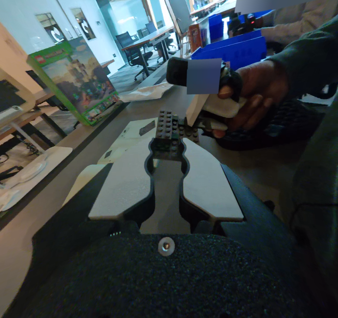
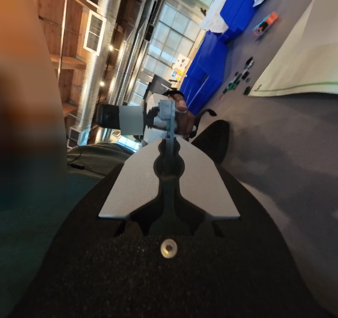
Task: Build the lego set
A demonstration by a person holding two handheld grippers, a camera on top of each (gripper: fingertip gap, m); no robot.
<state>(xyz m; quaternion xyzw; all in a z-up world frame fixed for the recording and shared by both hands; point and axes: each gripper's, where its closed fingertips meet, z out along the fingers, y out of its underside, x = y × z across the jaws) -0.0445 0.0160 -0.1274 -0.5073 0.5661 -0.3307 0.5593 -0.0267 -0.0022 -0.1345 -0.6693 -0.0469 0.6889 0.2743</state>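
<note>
The setting is an open office with a grey table [image 1: 219, 155] as the work surface; desks and chairs stand far behind it. At far left on the table stands a green-edged set box [image 1: 76, 82], upright. Right of it lies crumpled paper packaging [image 1: 148, 93], and nearer, an open instruction sheet [image 1: 131, 131] lies flat beneath the work area.

The left gripper [image 1: 167, 147] is closed to a narrow gap on the near edge of the dark grey lego assembly [image 1: 167, 126], which is held above the sheet with its studs facing the camera. The right gripper [image 1: 193, 120], gripped by a hand [image 1: 256, 97], meets the assembly from the right; its white fingers [image 1: 195, 108] clamp the far right edge.

In the right wrist view, the right gripper [image 2: 171, 142] is nearly closed on the thin plate edge [image 2: 171, 126]. Loose pieces [image 2: 239, 82] lie far right on the table, beside blue bins [image 2: 206, 71].
</note>
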